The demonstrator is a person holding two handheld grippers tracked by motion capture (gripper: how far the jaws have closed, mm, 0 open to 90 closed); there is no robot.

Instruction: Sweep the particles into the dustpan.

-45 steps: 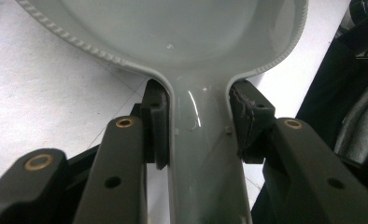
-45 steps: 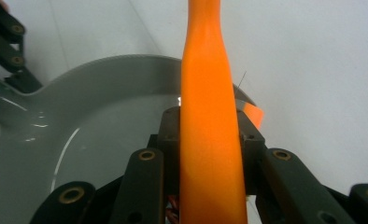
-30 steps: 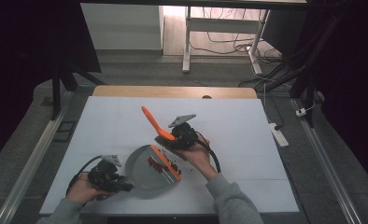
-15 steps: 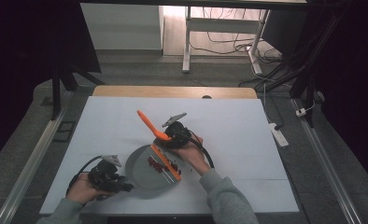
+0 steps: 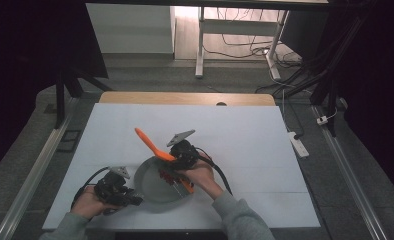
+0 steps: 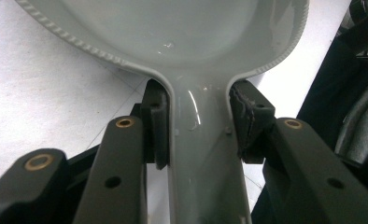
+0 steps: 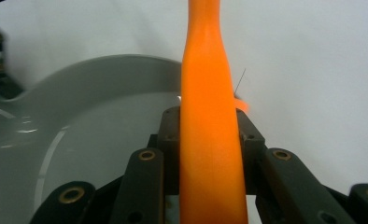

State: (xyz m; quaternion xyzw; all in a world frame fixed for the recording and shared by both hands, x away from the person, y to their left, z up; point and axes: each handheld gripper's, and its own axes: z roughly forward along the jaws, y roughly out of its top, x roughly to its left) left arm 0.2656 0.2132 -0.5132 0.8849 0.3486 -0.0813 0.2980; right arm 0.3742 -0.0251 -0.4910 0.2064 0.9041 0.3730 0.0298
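Right tongs (image 5: 171, 159) drifting left over pan (image 5: 150, 187) | clamping orange spatula (image 5: 149, 142) | left tongs (image 5: 134, 199) gripping pan handle (image 6: 205, 154) on bench (image 5: 245, 135)

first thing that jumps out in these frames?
The bright orange utensil, clamped in the right tongs near mid-table and slanting up and to the left over a grey pan. Next, the left tongs at the table's near left, shut on the pan's handle. Something small and dark red lies in the pan under the right hand; too small to identify.
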